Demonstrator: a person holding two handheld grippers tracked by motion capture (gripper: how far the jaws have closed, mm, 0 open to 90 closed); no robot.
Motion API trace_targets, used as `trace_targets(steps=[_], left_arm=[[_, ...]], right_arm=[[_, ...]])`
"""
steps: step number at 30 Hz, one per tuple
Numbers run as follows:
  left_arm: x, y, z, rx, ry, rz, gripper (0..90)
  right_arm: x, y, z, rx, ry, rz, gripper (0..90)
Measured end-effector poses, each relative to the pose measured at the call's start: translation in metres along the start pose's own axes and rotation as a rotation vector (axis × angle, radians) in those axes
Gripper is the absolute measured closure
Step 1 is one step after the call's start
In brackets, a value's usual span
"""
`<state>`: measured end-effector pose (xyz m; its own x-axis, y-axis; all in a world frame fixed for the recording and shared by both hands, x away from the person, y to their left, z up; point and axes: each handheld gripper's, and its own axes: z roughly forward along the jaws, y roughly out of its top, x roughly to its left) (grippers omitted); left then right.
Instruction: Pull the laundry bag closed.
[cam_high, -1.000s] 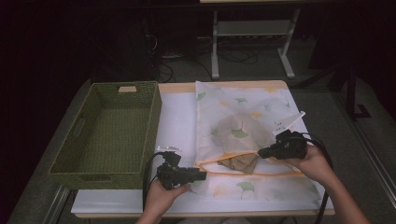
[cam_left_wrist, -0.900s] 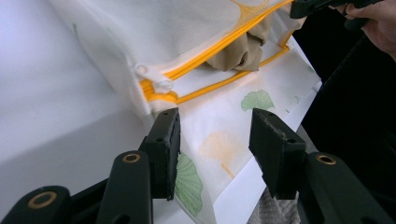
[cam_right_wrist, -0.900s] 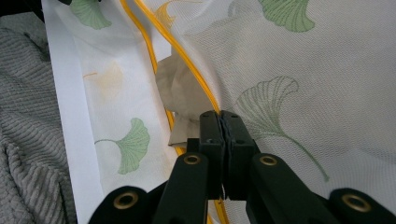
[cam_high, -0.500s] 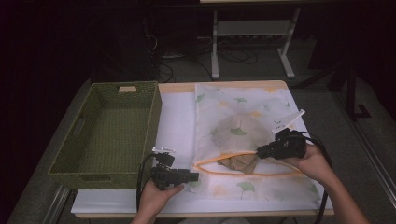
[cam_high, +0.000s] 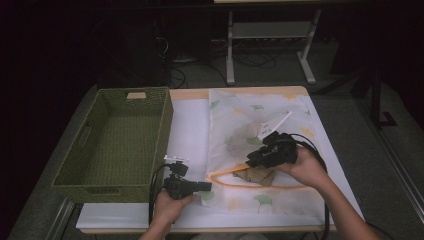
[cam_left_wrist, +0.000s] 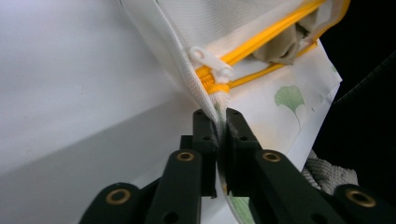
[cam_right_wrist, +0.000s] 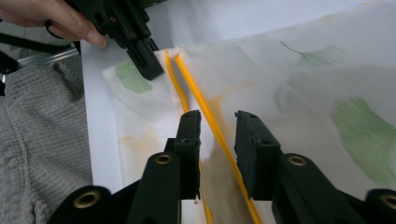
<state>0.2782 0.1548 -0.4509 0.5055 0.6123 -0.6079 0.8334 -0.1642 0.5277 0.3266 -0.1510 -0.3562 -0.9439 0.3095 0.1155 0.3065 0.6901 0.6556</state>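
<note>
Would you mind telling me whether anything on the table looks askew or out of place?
The mesh bag lies with its yellow zip partly open, a brownish cloth bunched in the gap. The left gripper pinches the bag's corner. Otherwise nothing stands out.

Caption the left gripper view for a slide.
Left tongs pinch the mesh bag edge beside its white zipper pull.

The left gripper (cam_left_wrist: 220, 125) jaws closed on the mesh bag (cam_left_wrist: 261, 28) edge; the right gripper (cam_right_wrist: 217, 122) jaws opened.
</note>
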Motion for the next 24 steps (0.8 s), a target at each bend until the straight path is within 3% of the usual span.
trace_targets(steps=[6,11,24], left_arm=[[-0.007,-0.001,-0.006,-0.036,-0.016,0.036,88.1],[-0.011,-0.004,-0.007,-0.051,-0.027,0.050,88.1],[-0.012,-0.009,-0.001,-0.052,-0.031,0.070,88.0]], right_arm=[[0.015,0.027,0.028,0.046,0.039,-0.049,77.6],[0.021,0.045,0.049,0.086,0.063,-0.055,78.9],[0.018,0.070,0.096,0.175,0.121,0.018,70.7]])
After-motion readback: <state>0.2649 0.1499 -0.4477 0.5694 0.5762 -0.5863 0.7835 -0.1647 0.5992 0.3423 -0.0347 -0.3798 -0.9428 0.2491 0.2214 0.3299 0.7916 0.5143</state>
